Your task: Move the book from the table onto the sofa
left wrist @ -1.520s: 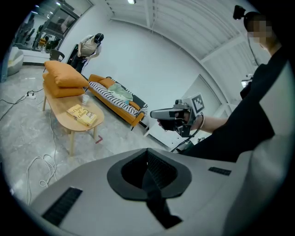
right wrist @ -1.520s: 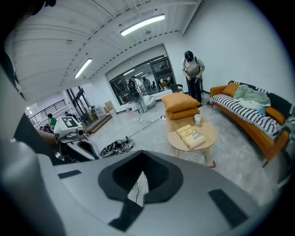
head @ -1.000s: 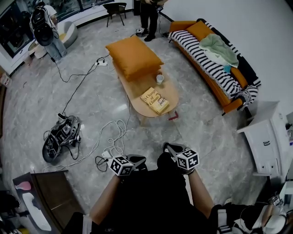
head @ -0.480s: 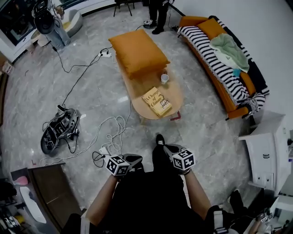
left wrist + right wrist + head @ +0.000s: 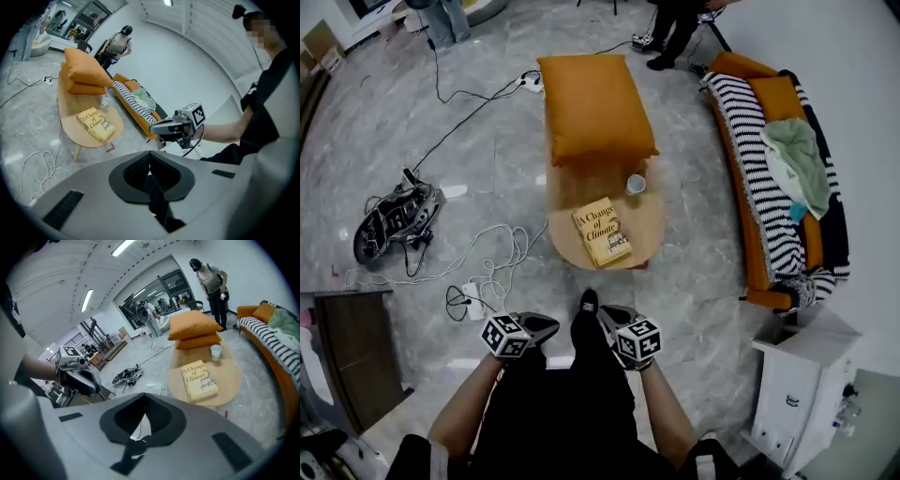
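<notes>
A yellow book (image 5: 602, 232) lies flat at the near end of an oval wooden table (image 5: 652, 220), beside a white cup (image 5: 636, 184) and a big orange cushion (image 5: 595, 108). The orange sofa (image 5: 759, 169) with a striped throw stands to the table's right. My left gripper (image 5: 551, 324) and right gripper (image 5: 606, 313) hang side by side in front of my body, a good step short of the table, both shut and holding nothing. The left gripper view shows the book (image 5: 96, 124) beyond its closed jaws, with the right gripper (image 5: 161, 127) at its right. The right gripper view shows the book (image 5: 199, 379) and cup (image 5: 215, 351).
White cables and a power strip (image 5: 473, 302) trail across the marble floor left of the table, beside a heap of black gear (image 5: 394, 216). A white cabinet (image 5: 806, 375) stands at the right, a dark cabinet (image 5: 352, 347) at the left. A person (image 5: 675, 28) stands beyond the table.
I have walked toward the table: the book and table sit nearer and more centred in the head view. Both grippers have come forward with me, still shut and empty.
</notes>
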Demonstrator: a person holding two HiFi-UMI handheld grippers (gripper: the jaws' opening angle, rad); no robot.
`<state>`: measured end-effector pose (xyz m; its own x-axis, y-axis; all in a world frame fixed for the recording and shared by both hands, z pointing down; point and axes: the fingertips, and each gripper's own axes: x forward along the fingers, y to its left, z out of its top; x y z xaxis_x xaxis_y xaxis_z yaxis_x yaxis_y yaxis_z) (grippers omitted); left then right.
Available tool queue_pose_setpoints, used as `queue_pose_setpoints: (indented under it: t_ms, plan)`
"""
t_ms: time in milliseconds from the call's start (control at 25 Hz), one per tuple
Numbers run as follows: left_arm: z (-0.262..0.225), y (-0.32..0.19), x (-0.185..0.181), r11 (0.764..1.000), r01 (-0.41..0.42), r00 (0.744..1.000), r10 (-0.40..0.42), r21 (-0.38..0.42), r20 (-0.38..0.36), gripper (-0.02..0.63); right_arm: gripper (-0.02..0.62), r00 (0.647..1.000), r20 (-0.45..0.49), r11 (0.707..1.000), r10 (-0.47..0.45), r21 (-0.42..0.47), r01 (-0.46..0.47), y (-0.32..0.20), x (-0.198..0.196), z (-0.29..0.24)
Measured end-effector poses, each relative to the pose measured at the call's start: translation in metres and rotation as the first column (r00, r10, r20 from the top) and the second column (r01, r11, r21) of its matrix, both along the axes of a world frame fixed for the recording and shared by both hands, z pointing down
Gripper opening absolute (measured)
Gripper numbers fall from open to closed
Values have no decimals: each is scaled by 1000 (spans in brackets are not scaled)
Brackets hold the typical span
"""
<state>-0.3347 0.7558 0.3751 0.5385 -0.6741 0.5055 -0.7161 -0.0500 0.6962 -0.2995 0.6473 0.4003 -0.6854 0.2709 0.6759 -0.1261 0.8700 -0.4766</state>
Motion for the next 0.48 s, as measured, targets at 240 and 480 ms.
queue_pose_setpoints:
  t_ms: [240, 480]
  plan:
    - [27, -46, -26, 987, 163, 985, -164, 16, 51, 11, 6, 977, -71, 979, -202, 8, 203, -67, -25, 50]
    - [118, -43, -63, 925, 378, 925, -376, -39, 54, 11, 7, 943, -143, 950, -301, 39, 309, -127, -57, 132]
